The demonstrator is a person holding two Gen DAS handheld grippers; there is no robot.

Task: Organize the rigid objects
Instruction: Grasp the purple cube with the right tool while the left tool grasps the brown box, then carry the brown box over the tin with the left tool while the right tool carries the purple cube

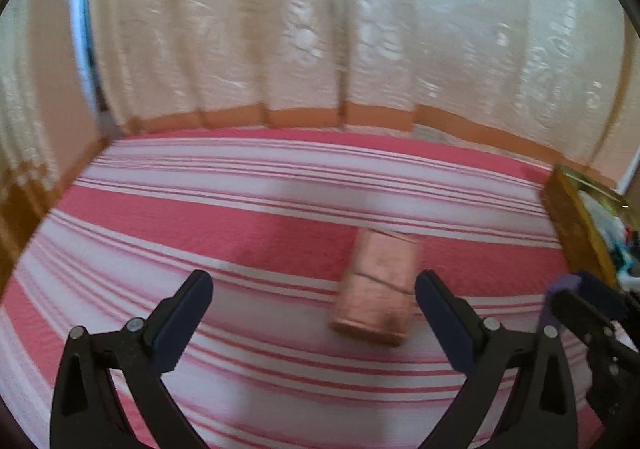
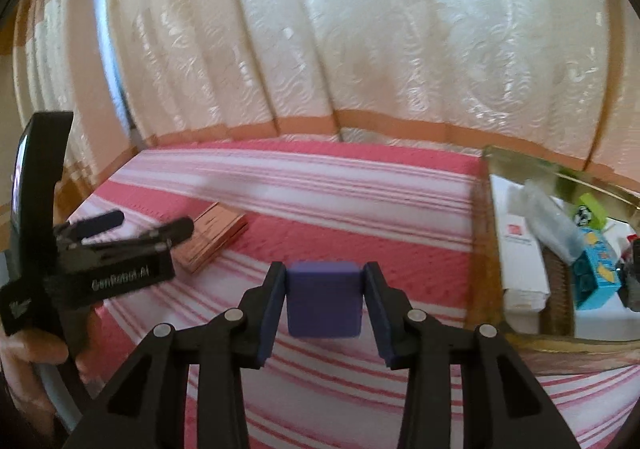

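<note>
- Blur softens the left wrist view, so the copper-pink box shows only as a smeared oblong with a dark line across it; print on it cannot be read.
- The gold-rimmed tray is cut off by the right edge in both views; its contents, a white carton, a teal carton and a green box, overlap and are partly hidden.
- Everything lies on a pink-and-white striped bedspread, backed by cream embossed curtains with an orange band at the hem.
- The right gripper points down at a slant, its pads pressed on both sides of a purple block, held above the bedspread just left of the tray.
- The left gripper stands wide apart with nothing between its pads; the copper-pink box lies on the bedspread just inside its right finger.
- In the right wrist view a hand grasps the left gripper's black handle at the left edge.
</note>
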